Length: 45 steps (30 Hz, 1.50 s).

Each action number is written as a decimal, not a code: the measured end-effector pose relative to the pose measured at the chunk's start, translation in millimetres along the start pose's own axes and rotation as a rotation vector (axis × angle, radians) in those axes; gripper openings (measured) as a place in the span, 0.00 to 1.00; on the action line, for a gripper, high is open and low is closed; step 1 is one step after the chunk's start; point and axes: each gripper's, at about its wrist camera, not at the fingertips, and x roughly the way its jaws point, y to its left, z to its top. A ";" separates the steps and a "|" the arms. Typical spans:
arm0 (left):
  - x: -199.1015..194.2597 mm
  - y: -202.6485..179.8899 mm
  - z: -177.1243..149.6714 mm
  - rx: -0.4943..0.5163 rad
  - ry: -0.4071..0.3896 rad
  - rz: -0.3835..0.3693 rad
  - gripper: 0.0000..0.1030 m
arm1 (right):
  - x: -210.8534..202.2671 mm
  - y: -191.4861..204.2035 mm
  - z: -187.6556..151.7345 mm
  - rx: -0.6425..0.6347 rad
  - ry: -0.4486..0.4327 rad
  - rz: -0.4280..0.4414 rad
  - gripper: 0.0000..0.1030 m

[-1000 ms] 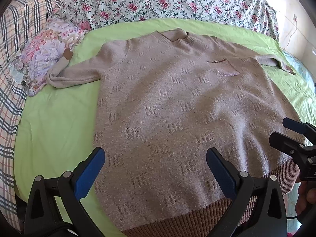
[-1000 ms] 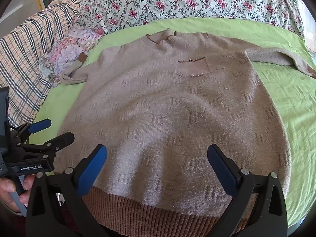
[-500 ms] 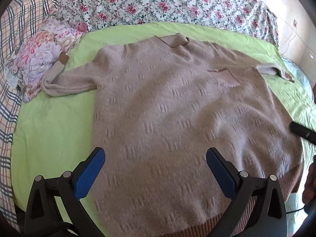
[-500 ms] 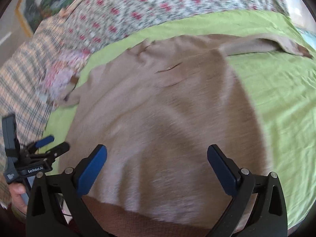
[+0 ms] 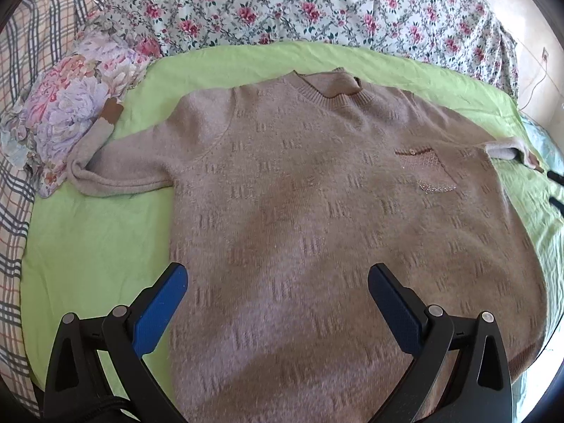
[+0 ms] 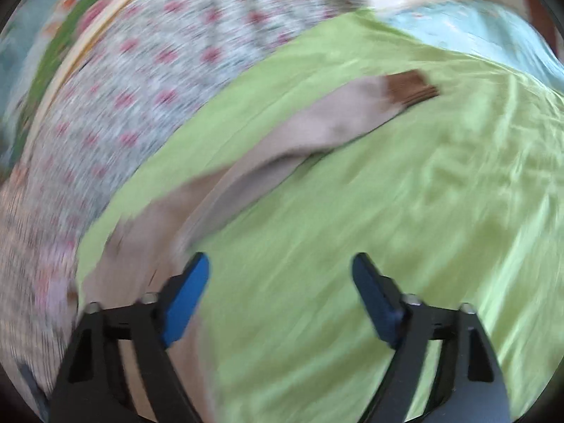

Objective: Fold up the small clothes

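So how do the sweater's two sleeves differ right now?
The sleeve by the floral pillow is bent back on itself, cuff up against the pillow; the other sleeve lies stretched out on the green sheet. Both are beige with brown cuffs.

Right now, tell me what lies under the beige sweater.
The beige sweater lies spread flat on a green sheet, which shows all around it. Anything else beneath its body is covered and cannot be seen.

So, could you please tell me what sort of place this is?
Most likely a bedroom: the sweater lies on a bed with a green sheet, a floral quilt bunched behind it and a floral pillow beside.
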 end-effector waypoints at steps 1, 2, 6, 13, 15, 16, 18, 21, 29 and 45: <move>3.9 -1.6 1.5 0.003 0.012 0.000 0.99 | 8.5 -10.9 16.5 0.036 -0.015 -0.021 0.60; 7.9 -3.2 3.6 0.008 0.020 0.005 0.99 | 17.3 -22.3 34.2 0.071 -0.032 -0.040 0.60; 24.5 -7.0 11.3 0.007 0.057 0.019 0.99 | 51.5 -55.2 89.4 0.178 -0.065 -0.093 0.60; 51.3 -19.1 22.8 -0.013 0.111 -0.020 0.99 | 76.3 -55.0 122.3 0.138 -0.070 -0.105 0.08; 54.9 -24.1 23.0 -0.006 0.118 -0.037 0.99 | 72.6 -25.7 120.2 0.042 -0.089 -0.080 0.07; 56.7 -26.5 22.9 -0.009 0.126 -0.050 0.99 | 70.4 -9.3 117.6 -0.006 -0.093 -0.057 0.07; 56.9 -28.1 21.9 -0.012 0.127 -0.065 0.99 | 66.9 29.0 106.8 -0.101 -0.083 0.000 0.07; 54.3 -25.2 19.1 -0.026 0.125 -0.082 0.99 | 68.6 94.1 81.8 -0.224 -0.031 0.126 0.07; 41.6 7.6 14.5 -0.108 0.092 -0.109 0.99 | 95.6 277.5 -47.7 -0.438 0.279 0.552 0.07; 61.0 61.6 28.2 -0.246 0.072 -0.247 0.99 | 191.4 380.6 -187.0 -0.385 0.661 0.613 0.65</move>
